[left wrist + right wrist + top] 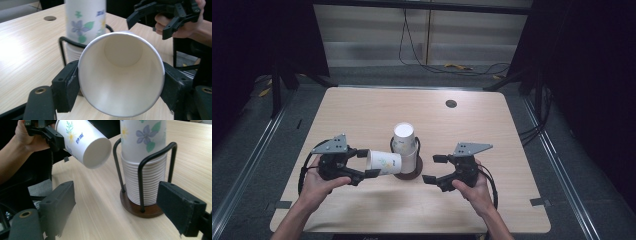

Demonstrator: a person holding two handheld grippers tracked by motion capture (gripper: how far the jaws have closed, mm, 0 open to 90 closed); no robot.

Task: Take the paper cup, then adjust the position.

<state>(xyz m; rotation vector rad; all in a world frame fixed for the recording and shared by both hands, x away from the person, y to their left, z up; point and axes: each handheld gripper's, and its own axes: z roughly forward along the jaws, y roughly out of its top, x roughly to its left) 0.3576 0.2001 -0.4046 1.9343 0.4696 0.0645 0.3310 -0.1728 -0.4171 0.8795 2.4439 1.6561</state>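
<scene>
The paper cup (383,163) lies on its side in the air, clamped in the left tool (362,164), whose two black jaws press on opposite sides of the cup near its rim. In the left gripper view the cup's open mouth (121,74) faces the camera, white inside, with the round bottom visible deep within and a jaw pressed against the rim at 9 o'clock and at 3 o'clock. In the high view the cup's closed bottom points toward 3 o'clock, just beside the stack of cups (405,145); whether the two touch cannot be told. In the right gripper view the cup (83,143) hangs tilted above the surface (100,202), its base lower than its mouth, with a flower print and blue lettering on its wall.

The stack of cups stands upside down in a wire holder (147,167) with a round brown base (408,173), near the middle of the surface (362,115). The holder's black wire loops rise around the lower rims of the stack.

The right tool (432,169) sits at 3 o'clock of the holder, its jaws wide apart with nothing between them, pointing at the base of the stack. In the left gripper view the same tool (147,26) shows at 1 o'clock, held in a hand (180,26). A small dark hole (451,104) marks the surface toward 1 o'clock of the stack.
</scene>
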